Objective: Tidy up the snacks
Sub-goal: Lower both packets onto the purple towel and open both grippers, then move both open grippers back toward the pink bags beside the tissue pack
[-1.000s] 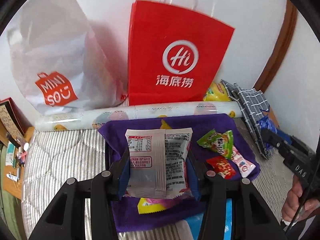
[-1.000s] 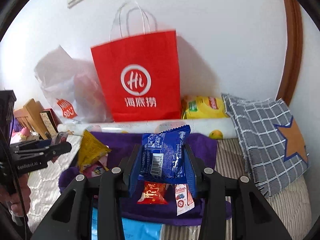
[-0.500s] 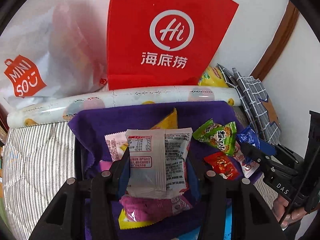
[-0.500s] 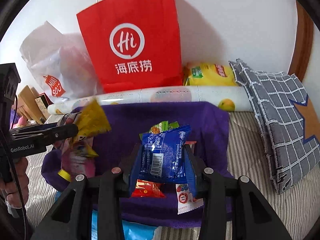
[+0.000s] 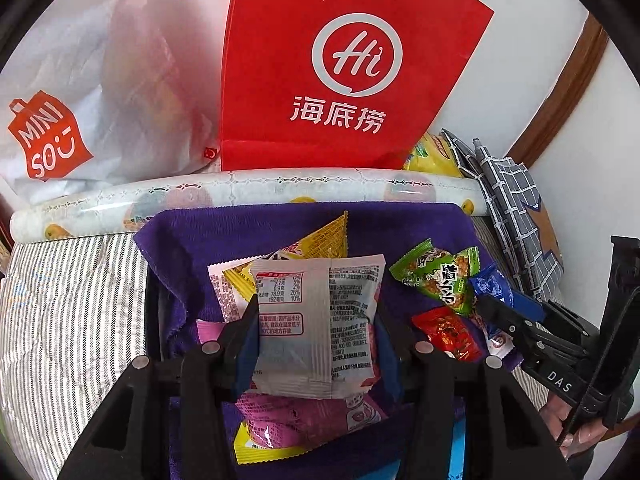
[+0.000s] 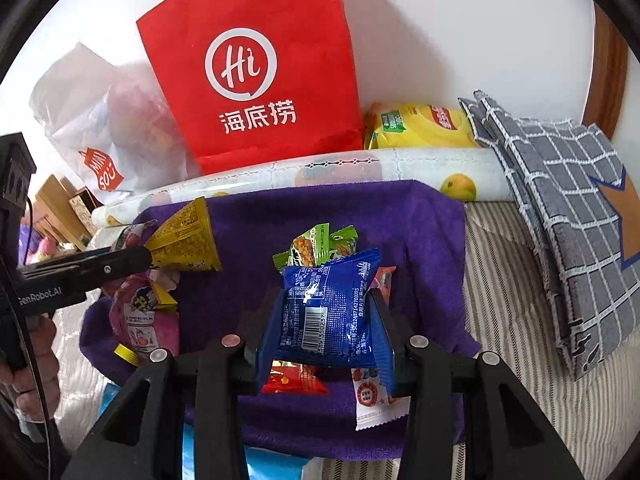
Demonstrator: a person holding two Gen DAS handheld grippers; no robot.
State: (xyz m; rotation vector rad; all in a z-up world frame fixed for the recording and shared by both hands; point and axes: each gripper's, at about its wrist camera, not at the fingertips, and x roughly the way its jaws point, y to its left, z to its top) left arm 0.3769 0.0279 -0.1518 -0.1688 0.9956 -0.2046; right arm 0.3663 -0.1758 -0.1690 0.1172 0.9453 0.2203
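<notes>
A purple towel [image 5: 256,236] lies on the striped bedding with several snack packets on it. My left gripper [image 5: 316,312] is shut on a white-grey packet [image 5: 320,344] above a pink packet [image 5: 296,416] and a yellow one [image 5: 324,240]. My right gripper [image 6: 326,300] has a blue packet [image 6: 332,312] between its pads; its jaws are opening, and the pads still touch the packet's sides. Under it lie a green packet [image 6: 320,244], a red one [image 6: 292,384] and a white sachet [image 6: 370,396]. The left gripper's fingers [image 6: 132,258] show at the left of the right wrist view.
A red paper bag [image 5: 340,80] and a white plastic bag [image 5: 100,100] stand against the wall behind a rolled printed mat [image 5: 280,188]. A checked grey cloth [image 6: 560,208] and a yellow bag [image 6: 416,128] lie at the right. A hand [image 6: 24,360] is at the left edge.
Both grippers have sunk toward the purple towel and tipped downward, each with its packet still between the pads. The bags behind have slid up in both views.
</notes>
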